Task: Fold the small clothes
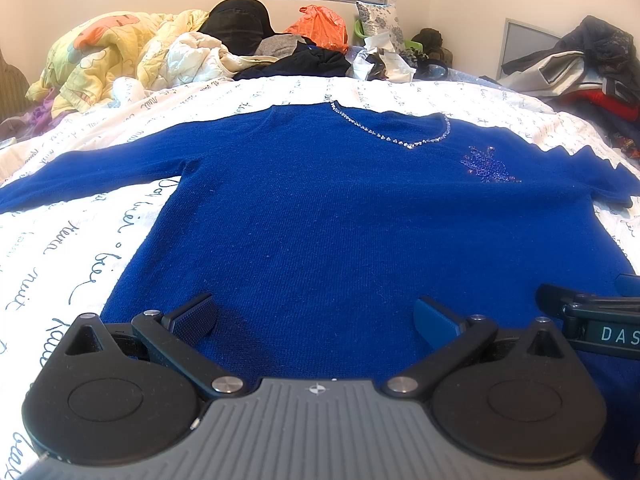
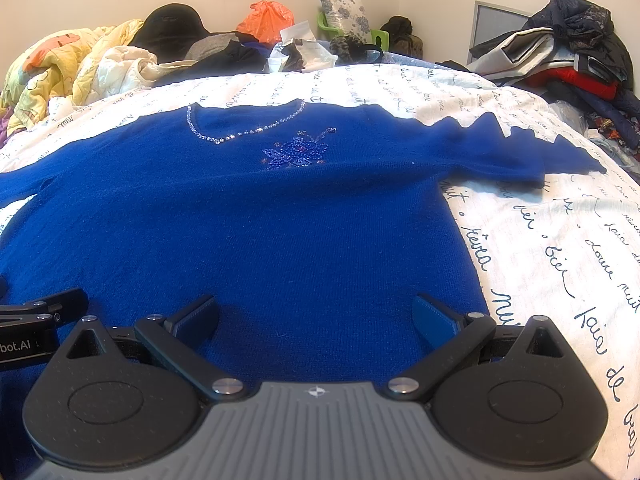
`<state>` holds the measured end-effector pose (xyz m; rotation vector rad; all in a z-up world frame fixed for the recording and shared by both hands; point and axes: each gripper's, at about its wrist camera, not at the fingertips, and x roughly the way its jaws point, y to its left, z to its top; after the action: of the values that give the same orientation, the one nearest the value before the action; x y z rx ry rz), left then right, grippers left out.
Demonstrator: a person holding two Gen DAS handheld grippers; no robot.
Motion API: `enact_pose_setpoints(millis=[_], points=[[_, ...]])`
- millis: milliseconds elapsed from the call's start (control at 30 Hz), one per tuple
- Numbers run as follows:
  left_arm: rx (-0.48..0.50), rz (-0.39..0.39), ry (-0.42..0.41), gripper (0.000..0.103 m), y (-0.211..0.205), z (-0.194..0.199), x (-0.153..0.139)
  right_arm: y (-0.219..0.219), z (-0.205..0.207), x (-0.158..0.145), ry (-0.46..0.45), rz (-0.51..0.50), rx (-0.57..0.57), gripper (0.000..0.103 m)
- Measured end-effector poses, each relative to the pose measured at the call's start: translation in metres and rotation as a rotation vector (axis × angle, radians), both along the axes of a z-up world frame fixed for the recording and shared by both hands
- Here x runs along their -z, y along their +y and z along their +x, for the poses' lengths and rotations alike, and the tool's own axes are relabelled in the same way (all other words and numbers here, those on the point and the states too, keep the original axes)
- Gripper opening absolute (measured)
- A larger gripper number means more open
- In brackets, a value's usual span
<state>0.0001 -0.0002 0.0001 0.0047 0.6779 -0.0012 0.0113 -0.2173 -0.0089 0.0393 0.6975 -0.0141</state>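
Note:
A royal-blue knit sweater (image 1: pixel 320 200) (image 2: pixel 248 224) lies flat and face up on the bed, sleeves spread out to both sides. A rhinestone trim runs round its neckline (image 1: pixel 394 134) (image 2: pixel 240 130), and a beaded flower motif (image 2: pixel 298 152) sits below it. My left gripper (image 1: pixel 314 320) hovers open over the hem's left part, nothing between its fingers. My right gripper (image 2: pixel 316 320) is open too, over the hem's right part. Each gripper shows at the edge of the other's view: the right gripper (image 1: pixel 592 320) and the left gripper (image 2: pixel 36 320).
The sweater rests on a white bedspread (image 2: pixel 560 248) printed with dark script. Behind it lie a yellow quilt (image 1: pixel 100 52), dark clothes, an orange bag (image 1: pixel 320 26) and a pillow. A heap of jackets (image 2: pixel 568 52) is at the right. A window is on the far wall.

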Motion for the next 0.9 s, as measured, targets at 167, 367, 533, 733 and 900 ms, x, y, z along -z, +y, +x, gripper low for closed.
enact_pose_setpoints(millis=[167,367,533,733,900], points=[[0.0,0.0,0.0,0.103,0.0,0.0,0.0,0.0,0.0,0.0,0.0,0.0,0.0,0.103],[0.0,0.0,0.0,0.103,0.0,0.0,0.0,0.0,0.0,0.0,0.0,0.0,0.001,0.103],[0.0,0.0,0.0,0.103,0.0,0.0,0.0,-0.001,0.001,-0.001,0.008,0.004,-0.016,0.103],[0.0,0.001,0.0,0.103,0.0,0.0,0.0,-0.097,0.01,-0.048,-0.094,0.351,-0.051,0.103],[0.0,0.0,0.0,0.103,0.0,0.0,0.0,-0.246,0.055,-0.056,-0.242,0.549,0.137,0.103]])
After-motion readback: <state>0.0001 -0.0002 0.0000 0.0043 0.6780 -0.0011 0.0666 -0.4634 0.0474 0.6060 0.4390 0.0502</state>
